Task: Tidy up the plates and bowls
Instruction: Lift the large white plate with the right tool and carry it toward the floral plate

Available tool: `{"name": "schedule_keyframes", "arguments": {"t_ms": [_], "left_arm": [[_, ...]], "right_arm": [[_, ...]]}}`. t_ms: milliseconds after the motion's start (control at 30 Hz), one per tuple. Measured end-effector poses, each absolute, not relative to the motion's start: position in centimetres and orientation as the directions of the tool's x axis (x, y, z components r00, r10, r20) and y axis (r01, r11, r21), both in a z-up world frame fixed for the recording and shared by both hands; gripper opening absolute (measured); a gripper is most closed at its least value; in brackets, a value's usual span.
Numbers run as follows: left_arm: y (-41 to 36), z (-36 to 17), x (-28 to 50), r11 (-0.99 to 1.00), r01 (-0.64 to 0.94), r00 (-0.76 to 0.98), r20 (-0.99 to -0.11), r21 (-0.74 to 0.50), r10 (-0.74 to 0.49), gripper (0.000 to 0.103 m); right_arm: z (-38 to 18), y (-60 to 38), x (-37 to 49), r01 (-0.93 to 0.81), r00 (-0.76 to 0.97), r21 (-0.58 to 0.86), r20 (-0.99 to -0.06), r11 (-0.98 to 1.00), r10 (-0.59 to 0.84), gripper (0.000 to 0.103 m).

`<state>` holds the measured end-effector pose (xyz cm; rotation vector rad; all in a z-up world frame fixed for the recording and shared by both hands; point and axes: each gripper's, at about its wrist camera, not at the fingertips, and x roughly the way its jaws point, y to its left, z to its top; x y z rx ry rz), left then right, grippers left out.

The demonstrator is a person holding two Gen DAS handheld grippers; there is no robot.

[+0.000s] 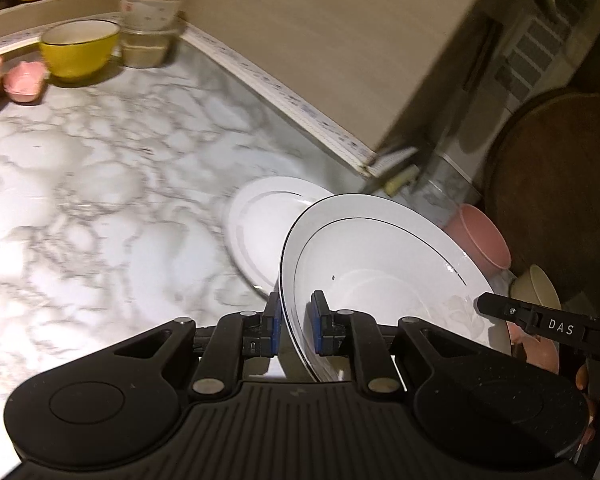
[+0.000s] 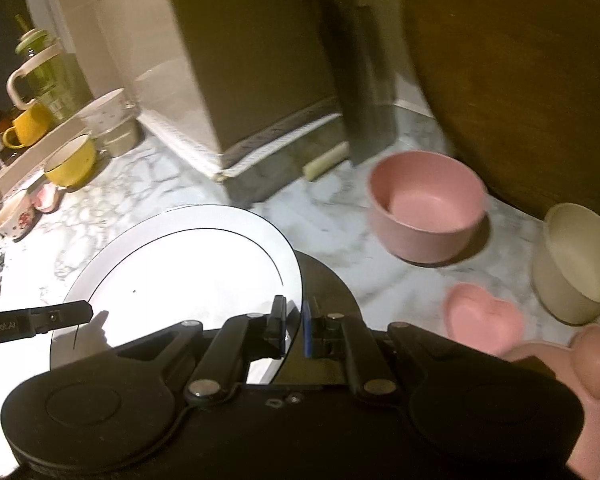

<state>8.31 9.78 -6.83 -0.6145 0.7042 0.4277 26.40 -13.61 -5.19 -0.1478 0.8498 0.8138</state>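
Left gripper and right gripper both clamp the rim of the white plate, lower centre; second plate lies behind it.

White black-rimmed deep plate tilted, its rim pinched between both grippers' fingers, second white plate flat on marble just ahead-left, pink bowl upright ahead-right
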Motion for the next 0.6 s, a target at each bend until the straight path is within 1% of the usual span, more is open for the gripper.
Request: {"name": "schedule_keyframes", "arguments": {"t_ms": [600], "left_arm": [[16.1,-5.9,-1.6,0.636,-0.685,0.643,-0.706,-0.355,0.298,0.014]], "right_arm": [[-5.2,-4.4,19.9,-0.798,0.272,0.209,-0.713,0.566,0.647,0.007]]}}
